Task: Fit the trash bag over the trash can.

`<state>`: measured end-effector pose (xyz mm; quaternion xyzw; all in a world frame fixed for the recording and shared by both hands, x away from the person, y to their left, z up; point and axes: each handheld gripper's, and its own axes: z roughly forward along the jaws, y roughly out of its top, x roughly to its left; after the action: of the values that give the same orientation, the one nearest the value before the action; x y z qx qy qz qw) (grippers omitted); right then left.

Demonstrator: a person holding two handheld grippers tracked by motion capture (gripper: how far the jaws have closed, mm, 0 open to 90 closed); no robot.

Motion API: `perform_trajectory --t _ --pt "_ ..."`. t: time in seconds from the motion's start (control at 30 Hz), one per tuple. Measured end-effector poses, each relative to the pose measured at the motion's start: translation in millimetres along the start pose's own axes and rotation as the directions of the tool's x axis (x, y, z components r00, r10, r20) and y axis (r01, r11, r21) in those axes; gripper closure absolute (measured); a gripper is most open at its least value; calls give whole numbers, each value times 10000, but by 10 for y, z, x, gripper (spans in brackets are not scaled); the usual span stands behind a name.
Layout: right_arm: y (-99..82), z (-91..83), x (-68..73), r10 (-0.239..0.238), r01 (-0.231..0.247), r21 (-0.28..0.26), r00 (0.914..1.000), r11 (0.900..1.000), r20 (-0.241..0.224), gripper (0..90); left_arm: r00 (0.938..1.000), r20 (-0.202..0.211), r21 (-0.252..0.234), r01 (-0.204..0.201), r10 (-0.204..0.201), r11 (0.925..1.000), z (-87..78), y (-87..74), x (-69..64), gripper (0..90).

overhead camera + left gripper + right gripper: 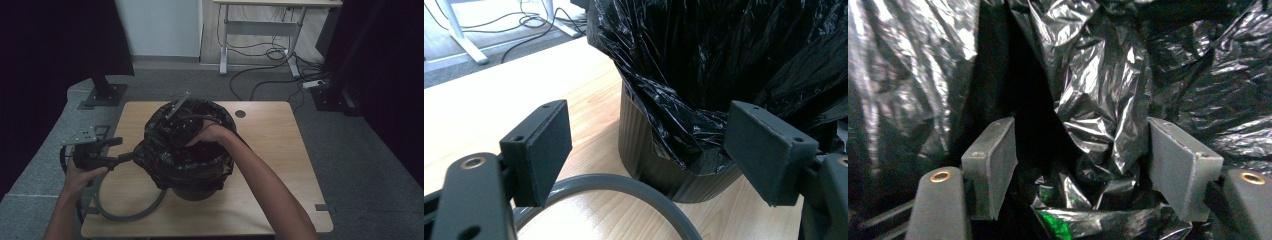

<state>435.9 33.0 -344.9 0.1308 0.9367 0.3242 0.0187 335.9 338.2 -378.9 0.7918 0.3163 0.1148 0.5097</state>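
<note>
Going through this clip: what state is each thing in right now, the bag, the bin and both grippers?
Bin bag: black, crumpled, mouth open, draped over the bin's rim and hanging down outside.
Bin: dark, ribbed, upright on the table, lined with the bag.
Left gripper: open, beside the bin, hanging bag edge between its jaws, unpinched.
Right gripper: open, down inside the bag, crumpled plastic between its jaws.

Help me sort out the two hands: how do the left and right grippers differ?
The left gripper hovers outside the bin, over the table; the right gripper is down inside the bag. Left faces the bag's outer folds, right its crumpled lining. Both have open jaws, gripping nothing.
</note>
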Motion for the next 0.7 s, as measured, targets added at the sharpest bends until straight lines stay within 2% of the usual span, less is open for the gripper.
perform_trajectory --t 0.23,0.47,0.57,0.7 --pt "-13 65 33 120 -120 57 9999 9999 -5 265 10000 -11 -15 -2 2 10000 -3 6 -2 194" --pt "-40 147 50 111 -110 345 9999 9993 -19 231 10000 -31 -57 0 -1 10000 -8 7 1 195" --pt "-44 147 52 185 -189 372 9998 9991 111 225 10000 -53 -86 9 -10 10000 -19 4 3 195" --pt "1 43 57 50 -44 -147 9991 9999 427 198 9999 -115 -152 70 -72 9999 -43 1 2 195"
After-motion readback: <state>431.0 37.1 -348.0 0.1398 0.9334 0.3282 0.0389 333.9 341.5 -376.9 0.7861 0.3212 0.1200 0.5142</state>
